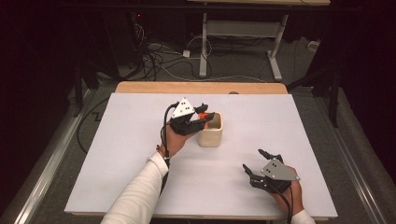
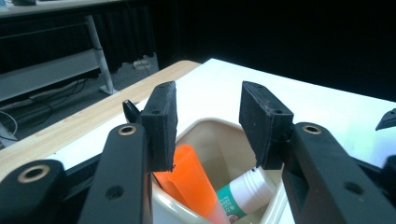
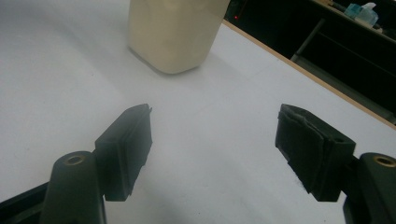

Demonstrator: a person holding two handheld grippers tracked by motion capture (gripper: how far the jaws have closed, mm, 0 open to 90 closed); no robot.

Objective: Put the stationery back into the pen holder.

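Tube (image 2: 189, 179), the orange one, leans inside the cream cup (image 1: 211, 129), just under my left fingers (image 2: 161, 123) — they stand apart, holding nothing. If I close off-centre, I may tip the cup over on the surface (image 1: 140, 163). My right fingers (image 3: 128, 144) are apart too.

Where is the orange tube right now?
The orange tube stands tilted inside the cream cup near the middle of the table, next to a white and green tube, directly under the open jaws of the left gripper.
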